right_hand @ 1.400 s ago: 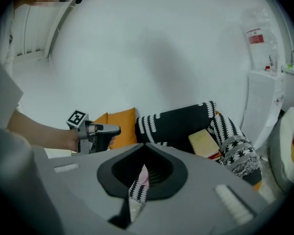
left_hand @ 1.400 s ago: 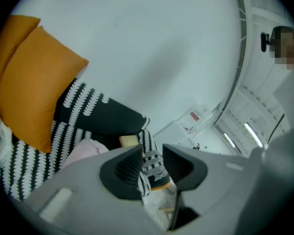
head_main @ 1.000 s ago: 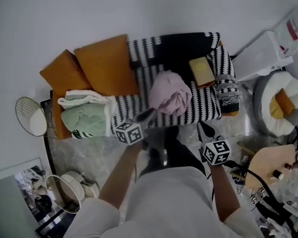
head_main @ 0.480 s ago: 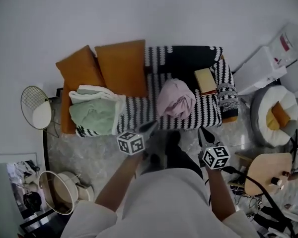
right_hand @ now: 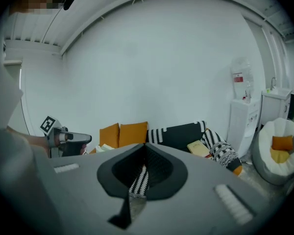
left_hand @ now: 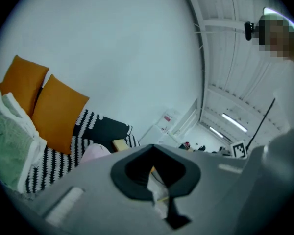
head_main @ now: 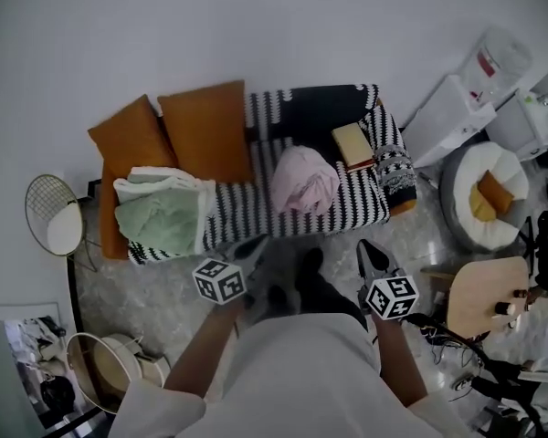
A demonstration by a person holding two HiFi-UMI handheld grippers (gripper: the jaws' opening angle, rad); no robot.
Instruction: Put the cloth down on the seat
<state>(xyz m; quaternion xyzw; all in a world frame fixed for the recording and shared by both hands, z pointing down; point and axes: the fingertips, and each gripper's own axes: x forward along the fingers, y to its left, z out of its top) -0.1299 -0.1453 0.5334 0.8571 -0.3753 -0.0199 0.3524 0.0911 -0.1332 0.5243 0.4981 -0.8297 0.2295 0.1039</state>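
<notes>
Head view: pink cloth (head_main: pixel 303 179) lies bunched mid-seat on the sofa (head_main: pixel 247 210). My left gripper (head_main: pixel 253 246) and right gripper (head_main: pixel 366 250) hang off the sofa's front edge.
Left gripper view: jaws closed, empty.
Right gripper view: jaws closed, empty, sofa beyond.

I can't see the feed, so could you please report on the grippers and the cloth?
Left gripper shut, empty. Right gripper shut, empty. Pink cloth lying bunched on the striped seat, clear of both. Nothing in the way.
</notes>
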